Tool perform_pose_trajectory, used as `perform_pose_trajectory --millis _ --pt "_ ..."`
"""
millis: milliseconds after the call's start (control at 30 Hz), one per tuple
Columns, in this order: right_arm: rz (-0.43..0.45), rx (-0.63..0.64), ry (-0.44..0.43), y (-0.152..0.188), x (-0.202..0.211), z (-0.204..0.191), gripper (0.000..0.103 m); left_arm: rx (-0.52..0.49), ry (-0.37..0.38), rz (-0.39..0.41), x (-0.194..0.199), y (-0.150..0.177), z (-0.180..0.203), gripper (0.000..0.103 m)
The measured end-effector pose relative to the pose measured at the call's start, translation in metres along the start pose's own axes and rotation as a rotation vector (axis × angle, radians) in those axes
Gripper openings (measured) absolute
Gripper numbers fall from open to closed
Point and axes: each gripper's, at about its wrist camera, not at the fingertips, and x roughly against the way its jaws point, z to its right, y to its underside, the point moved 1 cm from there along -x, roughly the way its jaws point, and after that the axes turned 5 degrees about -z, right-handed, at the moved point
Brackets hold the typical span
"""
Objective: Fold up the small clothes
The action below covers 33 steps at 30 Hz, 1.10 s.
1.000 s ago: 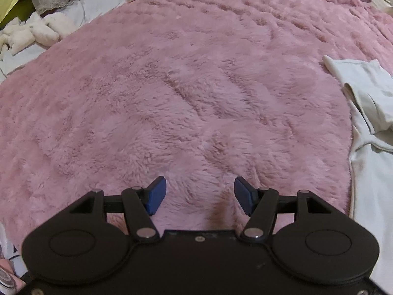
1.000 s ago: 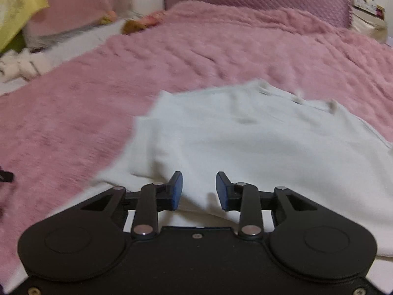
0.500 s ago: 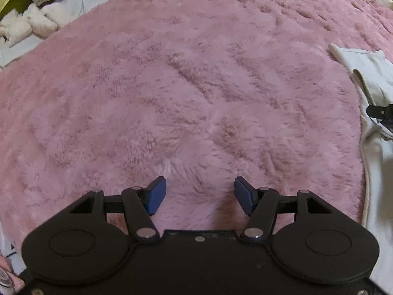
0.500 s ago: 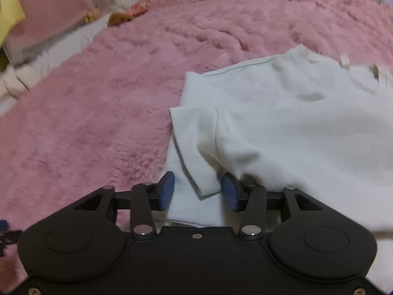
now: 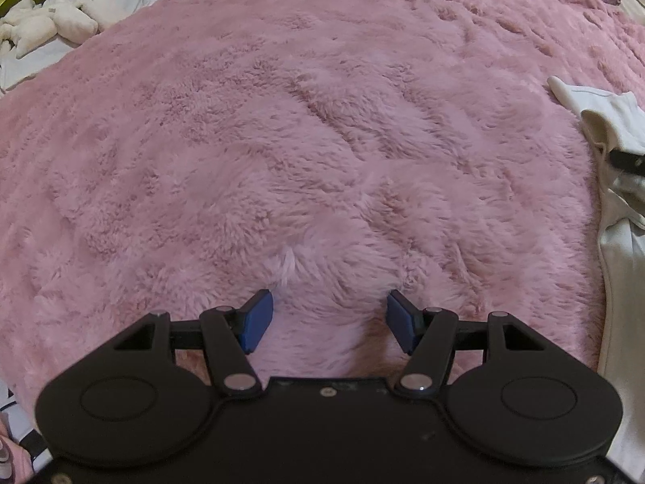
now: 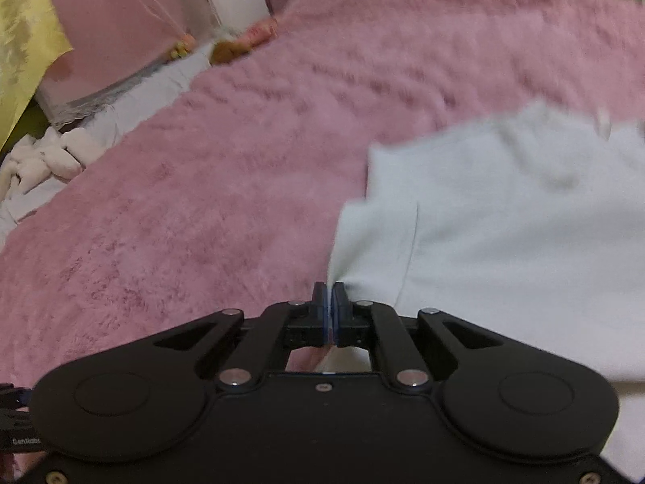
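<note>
Pinching the sleeve, with the fold barely begun

Starting at the upper left of your left wrist view, you have a heap of white plush toys [image 5: 44, 26] lying off the edge of the pink fleece blanket [image 5: 314, 129], which fills the middle of the frame. Your left gripper [image 5: 328, 320] hovers low at the bottom centre with its jaws spread wide and nothing between the blue pads [image 5: 256, 320]; only bare fleece lies under it. At the far right edge of that view you can see the pale T-shirt [image 5: 616, 129], rumpled, well apart from the left gripper.

In your right wrist view, again from the left, a yellow cloth [image 6: 24, 52] fills the upper left corner, with a pink curtain just to its right. The blanket runs across the middle, and the T-shirt [image 6: 504, 222] covers the right half, spread mostly flat but blurred. Your right gripper [image 6: 329, 302] at lower centre is clenched on the tip of the short sleeve [image 6: 375, 246], and the cloth draws into a point where the jaws pinch it.

By the look of it, you are at the very start: the shirt is laid out, no finished fold shows, and one sleeve is only gripped. Left to do, as far as can be judged, are turning that sleeve in over the body, the other side, and the folding of the body itself.
</note>
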Motion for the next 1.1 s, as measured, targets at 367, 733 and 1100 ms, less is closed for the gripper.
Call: perform_pose_trajectory --millis 367,733,1100 --pt "0.143 0.06 -0.155 0.021 0.07 0.011 0.02 -0.007 -0.012 0.002 0.017 0.002 0.009 0.063" --pt "0.129 -0.164 0.408 0.059 0.228 0.214 0.023 -0.092 0.072 0.077 0.06 0.006 0.087 0.063" --pt "-0.026 -0.164 0.519 0.108 0.197 0.29 0.023 -0.16 0.117 -0.041 0.017 0.039 0.164 0.064"
